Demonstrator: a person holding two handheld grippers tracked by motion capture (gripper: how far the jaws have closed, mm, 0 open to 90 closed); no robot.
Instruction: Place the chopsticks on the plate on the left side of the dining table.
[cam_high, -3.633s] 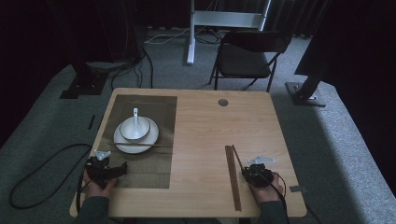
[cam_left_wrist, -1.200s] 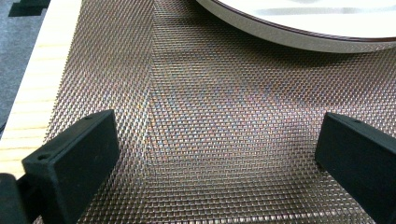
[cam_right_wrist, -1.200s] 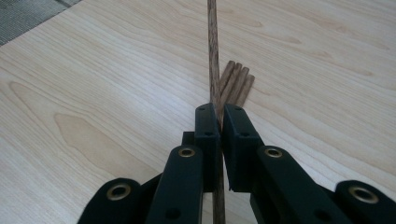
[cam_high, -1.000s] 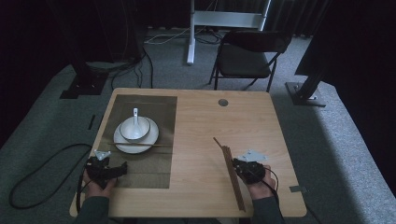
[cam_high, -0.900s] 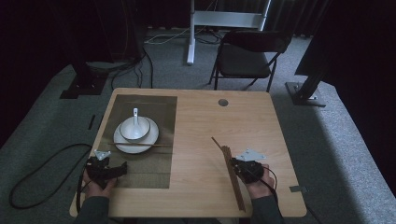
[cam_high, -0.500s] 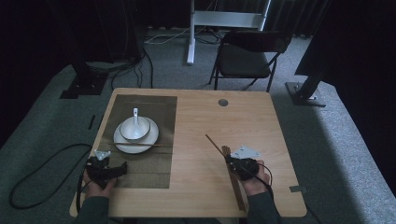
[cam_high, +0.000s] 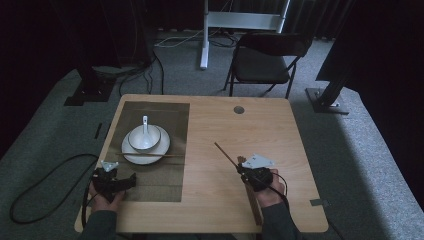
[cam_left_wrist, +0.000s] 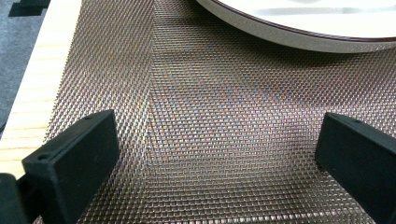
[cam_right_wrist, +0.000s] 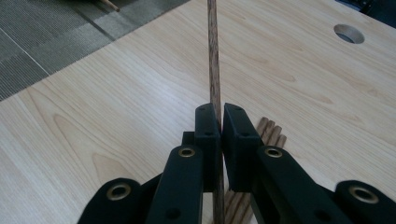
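grey carpet floor (cam_high: 380, 150) | black folding chair (cam_high: 265, 60) | dark curtains (cam_high: 60, 30)

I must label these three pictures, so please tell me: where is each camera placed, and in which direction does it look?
High view: above the person's side, looking forward and down on the table; both hands and forearms enter from below.
Left gripper view: on the left hand-held gripper, facing the woven mat and plate; jaws apart.
Right gripper view: on the right hand-held gripper, facing across the table; jaws clamp a chopstick.
Shared: chopstick, mat and plate also appear from above.
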